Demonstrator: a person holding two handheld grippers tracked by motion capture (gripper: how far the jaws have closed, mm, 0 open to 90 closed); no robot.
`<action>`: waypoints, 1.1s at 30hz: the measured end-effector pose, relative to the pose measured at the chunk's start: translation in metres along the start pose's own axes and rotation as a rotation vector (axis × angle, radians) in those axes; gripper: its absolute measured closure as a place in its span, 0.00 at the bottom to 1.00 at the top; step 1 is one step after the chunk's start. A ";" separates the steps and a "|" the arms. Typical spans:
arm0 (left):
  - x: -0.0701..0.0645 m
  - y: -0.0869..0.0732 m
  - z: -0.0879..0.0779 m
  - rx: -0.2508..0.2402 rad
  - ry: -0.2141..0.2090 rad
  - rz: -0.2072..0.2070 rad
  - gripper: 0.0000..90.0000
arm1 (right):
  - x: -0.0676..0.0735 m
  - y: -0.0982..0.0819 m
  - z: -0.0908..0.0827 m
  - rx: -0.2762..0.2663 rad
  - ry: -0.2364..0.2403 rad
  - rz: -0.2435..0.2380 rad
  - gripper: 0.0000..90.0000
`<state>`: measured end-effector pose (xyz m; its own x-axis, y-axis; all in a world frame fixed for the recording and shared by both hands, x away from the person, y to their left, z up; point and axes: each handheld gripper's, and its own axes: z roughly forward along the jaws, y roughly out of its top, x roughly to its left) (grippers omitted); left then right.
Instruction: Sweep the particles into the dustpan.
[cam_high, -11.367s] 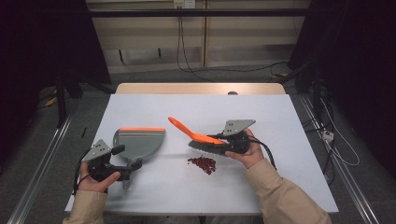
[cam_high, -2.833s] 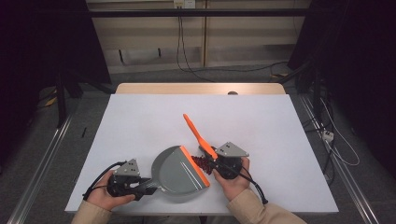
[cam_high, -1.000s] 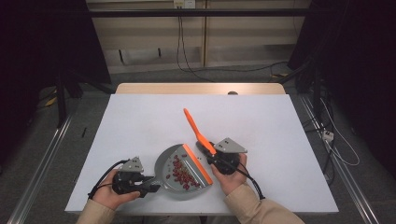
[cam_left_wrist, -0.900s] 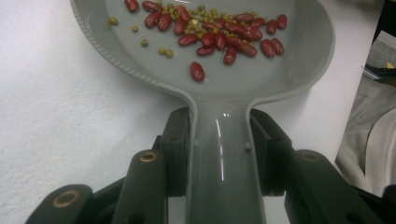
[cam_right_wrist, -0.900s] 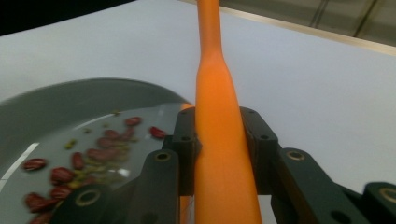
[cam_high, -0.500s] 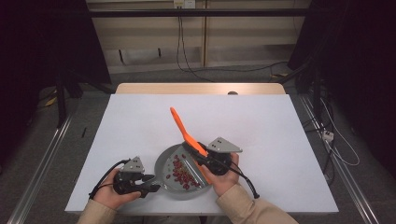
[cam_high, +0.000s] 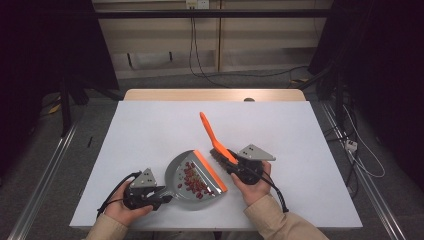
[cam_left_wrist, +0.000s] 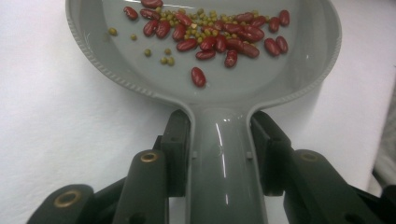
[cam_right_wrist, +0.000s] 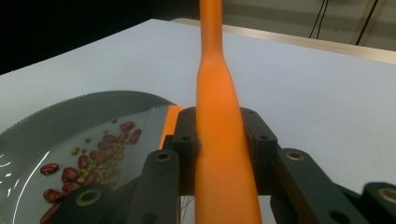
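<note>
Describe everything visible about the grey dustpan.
The dustpan is glossy grey plastic, a rounded scoop with a ribbed rim, an orange lip along its straight front edge and a short rounded handle. It lies flat on the white table, near the front edge. The left gripper clamps its handle from both sides. Inside lie red beans and small green ones. The brush, held in the right gripper, stands just beyond the lip.
</note>
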<state>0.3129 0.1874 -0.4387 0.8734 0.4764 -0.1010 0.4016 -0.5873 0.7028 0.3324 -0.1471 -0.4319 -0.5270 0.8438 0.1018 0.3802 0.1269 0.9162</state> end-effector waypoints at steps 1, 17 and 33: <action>0.000 0.000 0.000 -0.018 0.004 -0.015 0.70 | -0.002 0.000 -0.001 0.000 -0.002 0.003 0.79; 0.016 0.005 -0.010 -0.174 0.154 -0.107 0.70 | -0.028 0.003 -0.016 -0.011 -0.039 0.014 0.79; 0.030 0.008 -0.005 -0.202 0.278 -0.204 0.70 | -0.045 0.001 -0.028 -0.004 -0.074 0.020 0.79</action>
<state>0.3414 0.2000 -0.4328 0.6626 0.7449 -0.0779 0.4728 -0.3353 0.8149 0.3354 -0.1996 -0.4249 -0.4614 0.8825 0.0909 0.3866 0.1078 0.9159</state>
